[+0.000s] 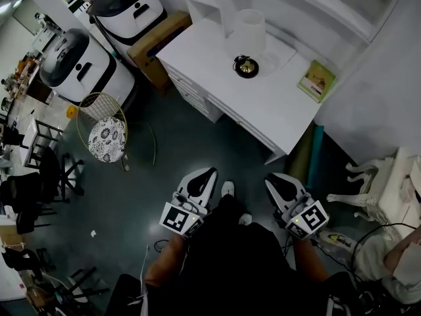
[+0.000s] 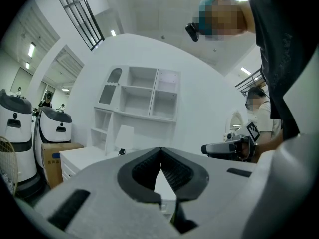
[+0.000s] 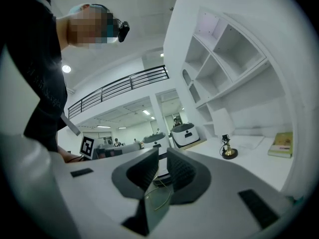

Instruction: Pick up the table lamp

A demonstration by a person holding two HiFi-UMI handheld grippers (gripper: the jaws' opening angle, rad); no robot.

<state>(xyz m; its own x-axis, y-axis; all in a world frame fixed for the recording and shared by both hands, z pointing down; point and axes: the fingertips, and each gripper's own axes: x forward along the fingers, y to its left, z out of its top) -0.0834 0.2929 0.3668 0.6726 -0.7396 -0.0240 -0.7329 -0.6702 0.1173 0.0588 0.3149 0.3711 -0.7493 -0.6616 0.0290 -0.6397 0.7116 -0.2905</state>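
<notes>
The table lamp, with a white shade (image 1: 248, 30) and a small brass and black base (image 1: 246, 66), stands on the white desk (image 1: 263, 104) ahead of me. Both grippers hang low near my body over the dark floor, well short of the desk. My left gripper (image 1: 198, 184) has its jaw tips touching and holds nothing. My right gripper (image 1: 284, 187) shows a narrow gap between its jaws, also with nothing in it. The left gripper view shows the lamp (image 2: 124, 136) far beyond the left gripper (image 2: 160, 153). The right gripper view has the lamp (image 3: 224, 128) right of the right gripper (image 3: 163, 156).
A green book (image 1: 317, 79) lies on the desk's right end. Shelves (image 1: 329, 5) rise behind the desk. Two white rounded machines (image 1: 82, 64) and a cardboard box (image 1: 158, 41) stand to the left, with a wire stool (image 1: 105, 133) nearer. A white ornate chair (image 1: 385, 183) is at right.
</notes>
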